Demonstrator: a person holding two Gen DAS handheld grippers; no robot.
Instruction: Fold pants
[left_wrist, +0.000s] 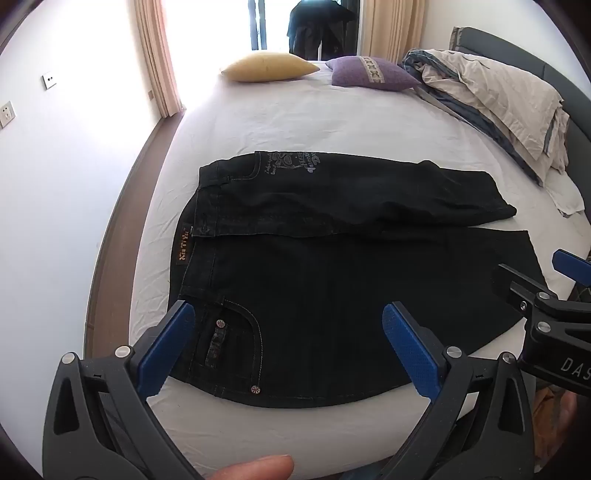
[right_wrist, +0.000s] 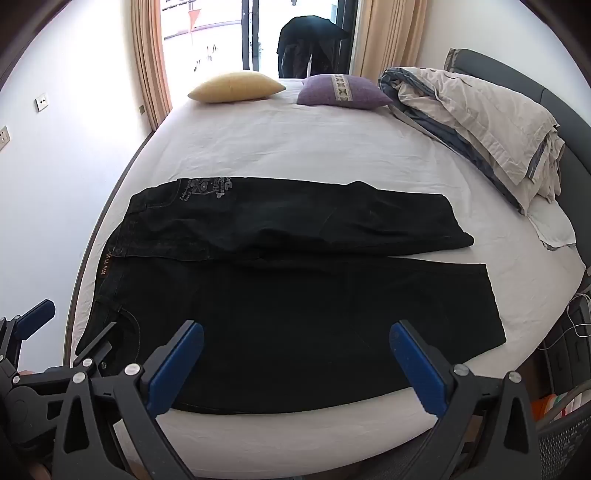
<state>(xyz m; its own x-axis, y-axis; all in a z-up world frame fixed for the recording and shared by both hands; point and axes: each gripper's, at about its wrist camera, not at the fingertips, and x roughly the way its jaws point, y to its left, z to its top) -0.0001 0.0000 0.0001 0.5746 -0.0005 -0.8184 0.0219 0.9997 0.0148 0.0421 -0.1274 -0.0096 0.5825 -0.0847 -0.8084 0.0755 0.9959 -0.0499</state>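
Note:
Black jeans (left_wrist: 314, 266) lie spread flat on the white bed sheet (left_wrist: 295, 122), waistband to the left, both legs running right. The far leg (right_wrist: 314, 218) carries a pale printed pocket design and lies slightly over the near leg (right_wrist: 314, 317). My left gripper (left_wrist: 288, 343) hovers open above the near hip pocket (left_wrist: 229, 343), nothing between its blue pads. My right gripper (right_wrist: 295, 365) hangs open over the near leg's lower edge, also holding nothing. Each gripper shows at the edge of the other's view: the right gripper (left_wrist: 532, 280), the left gripper (right_wrist: 70, 328).
A yellow pillow (right_wrist: 236, 86) and a purple cushion (right_wrist: 343, 91) sit at the bed's far end. A rumpled duvet (right_wrist: 480, 118) is piled along the grey headboard at right. Curtains and a glass door stand behind. A fingertip (left_wrist: 255, 467) shows at the bottom.

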